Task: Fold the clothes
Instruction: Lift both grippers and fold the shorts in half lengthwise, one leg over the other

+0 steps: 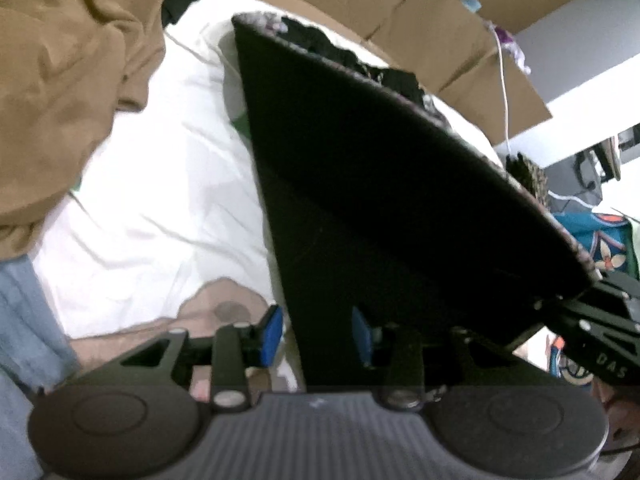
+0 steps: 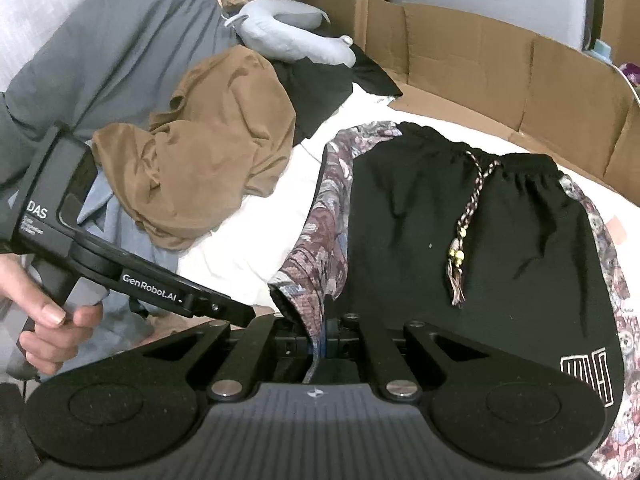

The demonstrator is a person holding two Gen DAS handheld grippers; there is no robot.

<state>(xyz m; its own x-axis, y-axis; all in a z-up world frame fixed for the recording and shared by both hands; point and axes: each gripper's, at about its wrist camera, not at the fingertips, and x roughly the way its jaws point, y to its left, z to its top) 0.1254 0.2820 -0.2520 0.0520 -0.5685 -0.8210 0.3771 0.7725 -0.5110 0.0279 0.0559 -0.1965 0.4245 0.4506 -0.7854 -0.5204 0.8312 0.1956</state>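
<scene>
While the black shorts point(image 2: 472, 240) lie spread on the white bed sheet point(image 2: 248, 240), their drawstring waistband faces the far side and a patterned strip runs down each flank. The near left corner is lifted off the sheet and curls up to the right tool point(image 2: 320, 336), whose jaws are clamped tight on that patterned hem. In the left wrist view the same cloth rises as a dark slanting sheet, its patterned edge running from upper left down to lower right.

Bare sheet lies open to the left of the shorts, between them and a crumpled brown garment point(image 2: 208, 168) that sits near but apart. Behind the brown heap lie a black cloth point(image 2: 320, 84) and a grey neck pillow point(image 2: 292, 36). A cardboard wall point(image 2: 520, 76) fences the far edge of the bed, just beyond the waistband, so there is little room on that side.

The left tool point(image 1: 316, 336) points steeply down with its blue pads point(image 1: 270, 334) parted. The edge of the dark cloth hangs between them, but neither pad presses on it. A hand point(image 2: 52, 320) grips the left tool's handle from below, fingers wrapped round it, and its nose sits just beside the right tool's fingers at the lifted corner.
</scene>
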